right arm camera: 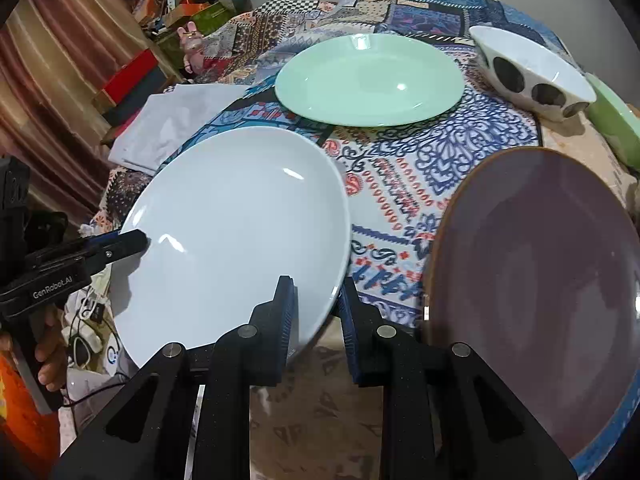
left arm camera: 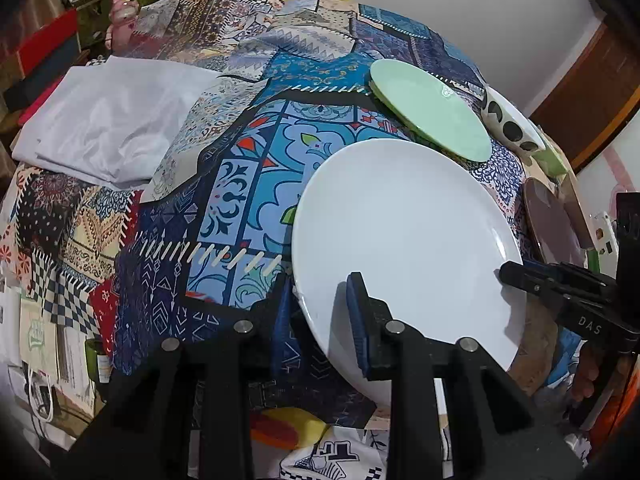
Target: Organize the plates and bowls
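Note:
A large white plate is held tilted above the patterned tablecloth. My left gripper is shut on its near rim, and my right gripper is shut on its opposite rim; the right gripper shows in the left wrist view, the left in the right wrist view. A mint green plate lies further back. A brown plate lies at the right. A white bowl with dark dots and a green bowl stand behind it.
A folded white cloth lies on the table's left side. Boxes and clutter stand beyond the far left edge. Bags and cables lie below the near edge of the table.

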The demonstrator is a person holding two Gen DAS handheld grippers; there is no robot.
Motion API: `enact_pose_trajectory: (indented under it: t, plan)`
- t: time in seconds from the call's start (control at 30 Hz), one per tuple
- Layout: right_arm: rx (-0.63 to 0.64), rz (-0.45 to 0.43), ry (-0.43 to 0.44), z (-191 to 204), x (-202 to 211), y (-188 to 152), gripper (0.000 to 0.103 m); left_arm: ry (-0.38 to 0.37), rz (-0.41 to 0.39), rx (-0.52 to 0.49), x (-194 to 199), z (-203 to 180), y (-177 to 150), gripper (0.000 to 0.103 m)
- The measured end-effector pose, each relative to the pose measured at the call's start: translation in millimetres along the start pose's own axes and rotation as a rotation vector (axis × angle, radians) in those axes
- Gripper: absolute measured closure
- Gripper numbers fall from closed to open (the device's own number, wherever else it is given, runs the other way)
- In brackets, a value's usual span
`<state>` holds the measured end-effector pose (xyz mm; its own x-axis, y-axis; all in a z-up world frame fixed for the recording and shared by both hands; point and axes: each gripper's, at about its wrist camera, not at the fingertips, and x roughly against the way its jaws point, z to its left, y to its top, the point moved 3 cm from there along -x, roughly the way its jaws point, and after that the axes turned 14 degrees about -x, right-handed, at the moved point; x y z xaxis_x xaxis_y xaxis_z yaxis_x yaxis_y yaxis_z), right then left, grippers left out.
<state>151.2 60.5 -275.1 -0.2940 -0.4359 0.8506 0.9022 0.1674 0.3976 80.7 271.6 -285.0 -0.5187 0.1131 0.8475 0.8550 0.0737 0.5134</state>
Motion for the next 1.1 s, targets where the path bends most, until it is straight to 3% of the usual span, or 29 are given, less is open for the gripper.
enact_pose_trajectory:
  t: [0.23, 0.53, 1.1]
  plan:
    - [-0.022, 0.008, 0.032, -2, -6, 8, 0.082, -0.005, 0.011, -0.020, -8, -1, 6, 0.075]
    - [0.008, -0.039, 0.010, 1, 4, 8, 0.082, 0.004, 0.005, -0.010, -2, -6, 6, 0.075]
    - [0.006, -0.133, 0.026, -16, 43, 15, 0.082, 0.006, -0.074, -0.059, 23, -42, 25, 0.074]
